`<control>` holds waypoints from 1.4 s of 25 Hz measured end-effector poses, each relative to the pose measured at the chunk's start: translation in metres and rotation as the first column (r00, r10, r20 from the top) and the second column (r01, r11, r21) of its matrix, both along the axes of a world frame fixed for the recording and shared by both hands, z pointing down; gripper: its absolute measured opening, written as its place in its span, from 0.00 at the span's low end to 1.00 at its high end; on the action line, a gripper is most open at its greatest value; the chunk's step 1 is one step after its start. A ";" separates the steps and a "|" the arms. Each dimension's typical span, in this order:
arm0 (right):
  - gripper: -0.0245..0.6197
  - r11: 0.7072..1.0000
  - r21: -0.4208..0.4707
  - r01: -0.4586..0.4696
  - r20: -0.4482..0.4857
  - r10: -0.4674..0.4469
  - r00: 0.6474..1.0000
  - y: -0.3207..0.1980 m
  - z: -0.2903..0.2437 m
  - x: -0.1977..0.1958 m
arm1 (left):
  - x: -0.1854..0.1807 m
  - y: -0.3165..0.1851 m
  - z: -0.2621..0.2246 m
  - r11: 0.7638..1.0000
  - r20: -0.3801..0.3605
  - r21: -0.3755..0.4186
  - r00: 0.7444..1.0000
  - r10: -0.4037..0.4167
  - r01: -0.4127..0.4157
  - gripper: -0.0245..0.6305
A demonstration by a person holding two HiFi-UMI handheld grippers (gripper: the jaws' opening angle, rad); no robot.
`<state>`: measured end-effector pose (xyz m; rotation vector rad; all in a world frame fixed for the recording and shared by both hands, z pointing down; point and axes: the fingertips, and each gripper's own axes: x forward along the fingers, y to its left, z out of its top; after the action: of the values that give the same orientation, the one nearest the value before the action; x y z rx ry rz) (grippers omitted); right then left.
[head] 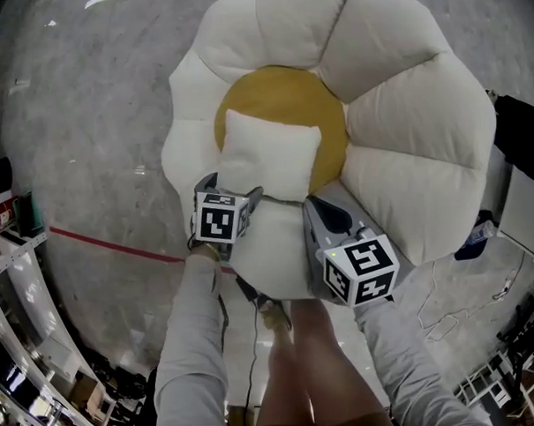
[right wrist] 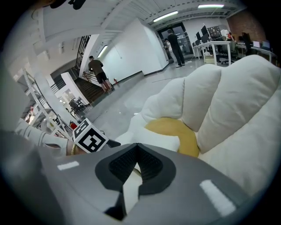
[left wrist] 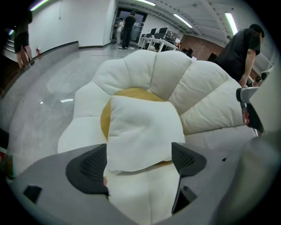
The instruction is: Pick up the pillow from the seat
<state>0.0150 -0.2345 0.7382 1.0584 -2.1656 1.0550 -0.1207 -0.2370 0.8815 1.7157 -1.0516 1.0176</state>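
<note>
A white square pillow [head: 269, 155] [left wrist: 140, 127] lies on the yellow centre [head: 279, 92] of a flower-shaped seat with fat cream petals [head: 422, 130] [left wrist: 167, 74] [right wrist: 228, 105]. My left gripper [head: 230, 188] [left wrist: 139, 158] is at the pillow's near edge. Its jaws stand wide apart with that edge between the dark pads [left wrist: 90, 169]. My right gripper [head: 315, 206] [right wrist: 137, 151] hovers over the front petal just right of the pillow, jaws together with nothing in them. The right gripper view shows a strip of the pillow [right wrist: 162, 143] past the jaw tips.
Grey polished floor with a red line [head: 109, 245] surrounds the seat. Shelving [head: 14, 289] stands at the left, dark objects [head: 520, 144] and cables at the right. A person in black [left wrist: 239, 48] stands behind the seat. The holder's legs [head: 300, 365] are at the front.
</note>
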 end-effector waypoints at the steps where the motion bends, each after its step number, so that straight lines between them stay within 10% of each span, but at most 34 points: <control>1: 0.04 1.000 -0.003 -0.001 0.002 0.001 1.000 0.000 0.004 0.000 | 0.000 0.000 0.007 1.000 0.005 -0.008 1.000 0.008 -0.008 0.72; 14: 0.04 1.000 -0.027 -0.015 -0.006 0.015 1.000 -0.001 0.022 0.003 | 0.004 -0.004 0.044 0.998 0.023 -0.066 1.000 0.013 -0.012 0.75; 19: 0.04 1.000 -0.026 -0.015 -0.013 0.014 1.000 -0.002 0.022 0.001 | 0.018 -0.013 0.027 0.999 0.021 0.028 0.999 0.029 -0.029 0.27; 35: 0.04 1.000 0.000 -0.005 -0.036 0.005 0.999 0.006 -0.015 0.000 | 0.035 0.011 -0.039 0.995 -0.037 0.083 0.998 -0.047 0.050 0.20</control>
<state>0.0150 -0.2281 0.7234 1.0754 -2.1353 1.0308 -0.0852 -0.2259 0.8422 1.7603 -1.1224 0.9212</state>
